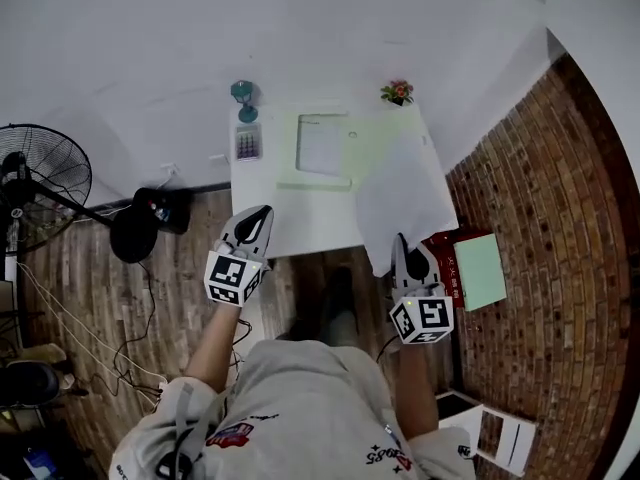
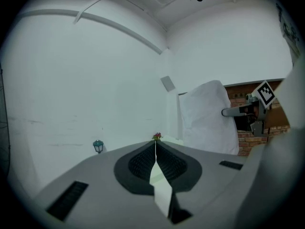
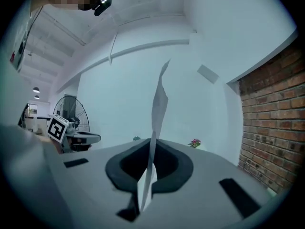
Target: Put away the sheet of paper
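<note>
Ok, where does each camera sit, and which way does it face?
Head view: on the head, facing steeply down at the desk; torso, arms, left tongs, right tongs show.
Left gripper view: on the left tongs, facing the wall; own shut tongs.
Right gripper view: on the right tongs, facing the wall; tongs clamp the sheet.
Shared: both gripper views show the plant.

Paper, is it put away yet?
Not yet. Done: the paper is picked up. In hand: the right gripper's jaws are shut on its edge, holding it up by the table. Left: putting it down somewhere, then letting go.
</note>
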A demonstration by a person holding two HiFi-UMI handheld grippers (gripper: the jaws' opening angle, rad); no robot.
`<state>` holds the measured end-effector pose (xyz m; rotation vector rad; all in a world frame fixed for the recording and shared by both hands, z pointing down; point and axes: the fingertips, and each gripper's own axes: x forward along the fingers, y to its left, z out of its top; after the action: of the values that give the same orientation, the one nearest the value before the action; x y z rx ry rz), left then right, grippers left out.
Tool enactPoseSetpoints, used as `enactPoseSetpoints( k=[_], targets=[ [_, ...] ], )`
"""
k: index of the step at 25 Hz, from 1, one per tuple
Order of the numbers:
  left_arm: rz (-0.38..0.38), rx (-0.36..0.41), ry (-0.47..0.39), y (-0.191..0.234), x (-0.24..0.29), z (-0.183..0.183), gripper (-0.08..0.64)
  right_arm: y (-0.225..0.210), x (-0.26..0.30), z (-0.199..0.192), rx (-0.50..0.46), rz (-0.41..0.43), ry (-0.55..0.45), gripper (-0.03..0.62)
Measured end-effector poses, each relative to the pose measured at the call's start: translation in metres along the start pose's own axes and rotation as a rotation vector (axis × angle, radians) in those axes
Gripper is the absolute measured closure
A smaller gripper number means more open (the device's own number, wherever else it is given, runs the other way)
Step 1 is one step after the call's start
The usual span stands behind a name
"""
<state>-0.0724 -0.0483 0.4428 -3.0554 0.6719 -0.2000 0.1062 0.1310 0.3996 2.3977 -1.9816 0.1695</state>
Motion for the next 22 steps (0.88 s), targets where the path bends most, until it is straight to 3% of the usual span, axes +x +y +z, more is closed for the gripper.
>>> enactPoseSetpoints(
  k=[7, 22],
  targets=[
    [0.121, 0.006, 0.011, 0.048, 0.035, 0.003, 0.537, -0.014, 0.092, 0.012, -0.001, 0.140, -0.004, 0.589],
    [0.326, 0.004, 0.045, 0.119, 0.173, 0.027, 0.537, -0.096, 0.290, 0.029, 0.008, 0.385, 0.043, 0.589]
  ],
)
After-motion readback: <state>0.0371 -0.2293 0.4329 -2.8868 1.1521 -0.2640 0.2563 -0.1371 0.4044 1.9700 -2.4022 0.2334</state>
